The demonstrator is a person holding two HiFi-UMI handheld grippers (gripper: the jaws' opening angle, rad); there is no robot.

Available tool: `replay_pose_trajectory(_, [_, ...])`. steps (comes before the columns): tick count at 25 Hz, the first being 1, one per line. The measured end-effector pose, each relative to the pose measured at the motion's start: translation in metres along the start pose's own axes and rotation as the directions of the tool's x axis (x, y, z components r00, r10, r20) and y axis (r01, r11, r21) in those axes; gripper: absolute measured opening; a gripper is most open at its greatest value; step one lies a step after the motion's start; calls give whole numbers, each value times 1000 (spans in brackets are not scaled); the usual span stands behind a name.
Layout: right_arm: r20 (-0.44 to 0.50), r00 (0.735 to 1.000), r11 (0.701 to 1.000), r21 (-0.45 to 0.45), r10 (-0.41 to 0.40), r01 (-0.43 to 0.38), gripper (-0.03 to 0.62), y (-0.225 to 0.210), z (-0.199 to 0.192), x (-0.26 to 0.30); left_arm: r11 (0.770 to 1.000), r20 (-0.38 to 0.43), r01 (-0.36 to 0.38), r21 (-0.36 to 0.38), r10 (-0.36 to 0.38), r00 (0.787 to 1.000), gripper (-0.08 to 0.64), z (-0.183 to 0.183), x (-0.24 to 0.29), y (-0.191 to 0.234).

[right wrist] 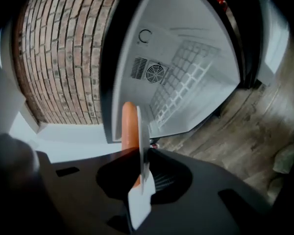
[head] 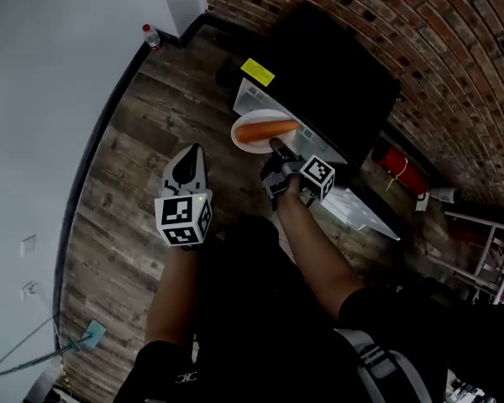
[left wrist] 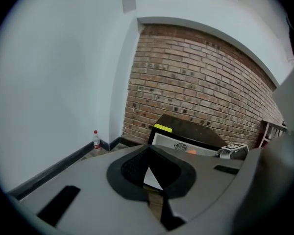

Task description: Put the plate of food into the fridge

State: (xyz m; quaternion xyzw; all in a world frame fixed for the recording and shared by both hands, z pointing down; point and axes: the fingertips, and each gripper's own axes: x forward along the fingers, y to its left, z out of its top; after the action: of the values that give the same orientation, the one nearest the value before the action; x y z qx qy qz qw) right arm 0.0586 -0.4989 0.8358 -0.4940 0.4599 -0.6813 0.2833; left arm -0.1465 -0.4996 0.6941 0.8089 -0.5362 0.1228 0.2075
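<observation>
A white plate [head: 245, 145] carries a long orange sausage [head: 265, 129]. My right gripper [head: 275, 149] is shut on the plate's near rim and holds it in front of the open black mini fridge [head: 336, 74]. In the right gripper view the plate [right wrist: 141, 131] shows edge-on between the jaws, with the sausage [right wrist: 129, 126] to its left. Behind them is the fridge's white inside [right wrist: 186, 72], with a wire shelf. My left gripper [head: 187, 161] hangs over the wood floor left of the plate. Its jaws are together with nothing in them [left wrist: 154, 192].
The fridge door [head: 361, 206] stands open to the right. A water bottle [head: 152, 36] stands by the white wall. A red object [head: 401, 168] and a metal rack [head: 489, 246] lie right of the fridge. A brick wall [head: 454, 40] is behind it.
</observation>
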Motion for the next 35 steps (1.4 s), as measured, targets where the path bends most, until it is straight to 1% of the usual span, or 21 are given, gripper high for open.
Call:
replay_pose_trajectory(3, [89,995,999,12,44,-46,49,-36,34,34,999,34,15,34,-17,999,-9,-28,36,17])
replay_pose_trajectory(6, [173,980,994,28,98,-104,48,-57,64,64,998,59,18,54,-22,998,-9,-51,64,33])
replay_pose_trajectory(9, [232,964,990,11,132,-138,49,-63,91,87,999,73,23,50,-26,997,-9,-70,81,39])
replay_pose_trajectory(12, [278,951,990,-21,138,-138,49,-63,113,103,998,72,32,58,-36,997,-9,-84,90,37])
replay_pose_trajectory(14, [299,946,992,-31,124,-120,49,-64,125,110,998,70,38,50,-41,997,-9,-90,90,36])
replay_pose_trajectory(17, [311,946,996,-28,89,-85,49,-65,135,116,998,72,47,35,-49,996,-9,-92,89,35])
replay_pose_trajectory(21, [340,937,994,-94,76,-46,50,-58,147,123,998,82,45,36,-48,995,-9,-93,88,32])
replay_pose_trajectory(26, [358,934,988,-148,19,37,54,-62,145,124,998,85,32,45,-36,996,-9,-94,80,30])
replay_pose_trajectory(29, [364,931,981,-169,-23,90,58,-66,141,125,998,103,20,52,-26,994,-9,-91,71,32])
replay_pose_trajectory(34, [376,923,964,-203,-86,172,82,-71,135,128,999,115,1,45,-6,993,-9,-88,62,41])
replay_pose_trajectory(35, [383,919,958,-215,-95,188,110,-72,135,128,999,113,-1,43,-4,994,-9,-88,61,42])
